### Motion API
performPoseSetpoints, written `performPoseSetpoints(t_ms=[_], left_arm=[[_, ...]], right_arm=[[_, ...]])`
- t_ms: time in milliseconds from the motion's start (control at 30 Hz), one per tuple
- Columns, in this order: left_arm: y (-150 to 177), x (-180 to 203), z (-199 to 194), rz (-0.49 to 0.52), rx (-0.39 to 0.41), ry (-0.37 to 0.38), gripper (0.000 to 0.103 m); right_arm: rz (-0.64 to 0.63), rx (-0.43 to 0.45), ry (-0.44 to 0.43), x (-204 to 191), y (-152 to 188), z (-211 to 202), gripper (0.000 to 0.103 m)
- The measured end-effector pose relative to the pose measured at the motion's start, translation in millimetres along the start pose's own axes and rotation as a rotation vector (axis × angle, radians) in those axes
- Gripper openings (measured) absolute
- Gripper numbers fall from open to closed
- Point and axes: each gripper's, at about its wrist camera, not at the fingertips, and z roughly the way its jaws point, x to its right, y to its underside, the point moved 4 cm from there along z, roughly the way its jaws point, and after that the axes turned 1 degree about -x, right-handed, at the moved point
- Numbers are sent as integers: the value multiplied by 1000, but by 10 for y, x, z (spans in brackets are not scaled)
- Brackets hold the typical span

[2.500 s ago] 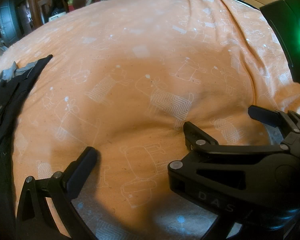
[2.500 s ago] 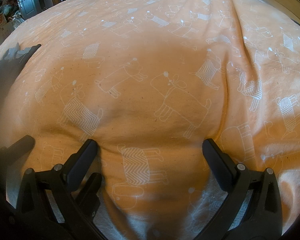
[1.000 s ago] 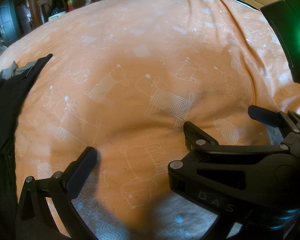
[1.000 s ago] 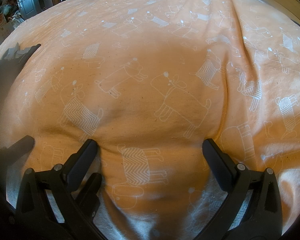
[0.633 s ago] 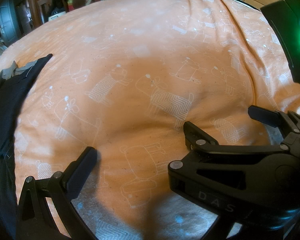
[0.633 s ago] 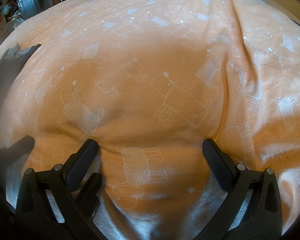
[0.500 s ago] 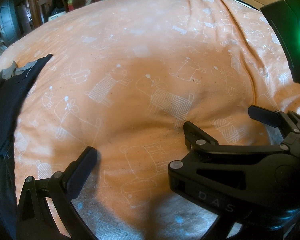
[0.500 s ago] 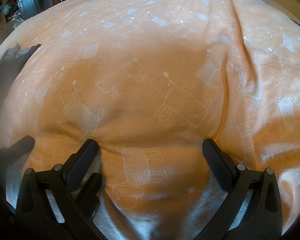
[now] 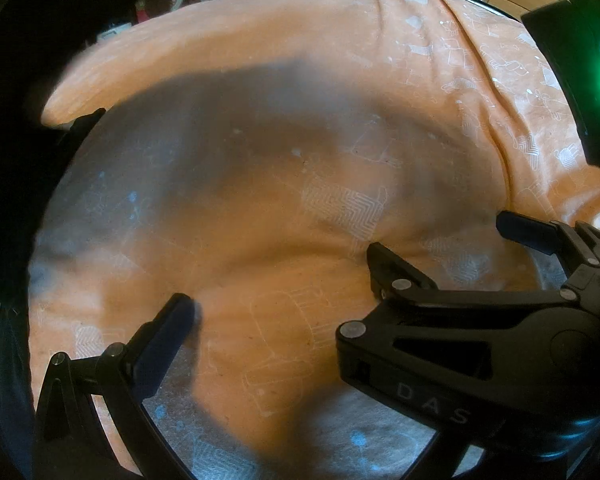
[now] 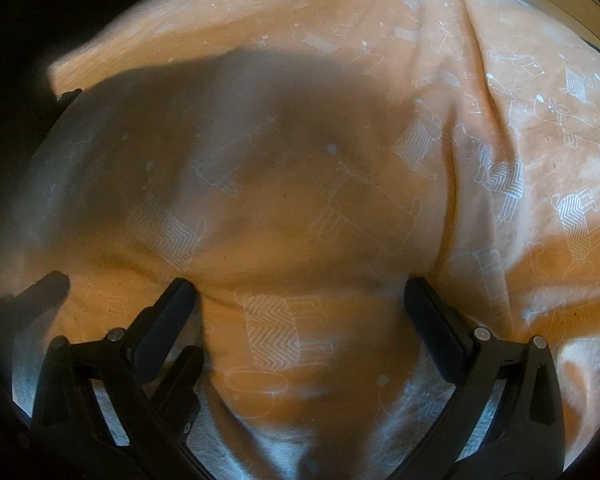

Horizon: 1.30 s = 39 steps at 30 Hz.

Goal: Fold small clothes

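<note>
Bedding: an orange sheet (image 10: 300, 128) printed with white outline dogs fills both views, under a broad soft shadow.
Right claw: the right gripper (image 10: 300, 300) stands spread wide with nothing between its fingers, tips just over the sheet; in the left wrist view it shows at the lower right (image 9: 436, 240).
Left claw: the left gripper (image 10: 118, 292) is likewise released and empty, just beside the right one.
Garment: a dark cloth (image 9: 4, 208) smears along the left edge of the left wrist view, apart from both claws.
Progress: likely at the very start; no fold is visible and nothing is grasped.
Unclear: the cloth is blurred and cut off, so its kind and lie cannot be told.
</note>
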Motion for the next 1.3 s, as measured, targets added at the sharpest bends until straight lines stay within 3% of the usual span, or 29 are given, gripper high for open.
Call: performPoseSetpoints(t_ms=[800,967,1067,1133,1300], left_arm=[[18,-25,-2,-13,-3,13,103],[23,8,-21,15,3,-21,103],[-17,81,-12,53,5,-43,103],[-49,76,-24,60,-35,18,103],[84,40,-496,221,-171,381,103]], right_arm=[[-11,-5,1,-12,-61,-2,103],[-134,-50,-40,-7,-150,-15,103],[-134,-71,-50,56,-176,-69,103],[-113,-74,-91,95,-183,-154,103],[-48,27,-200,195,-272,-686,103]])
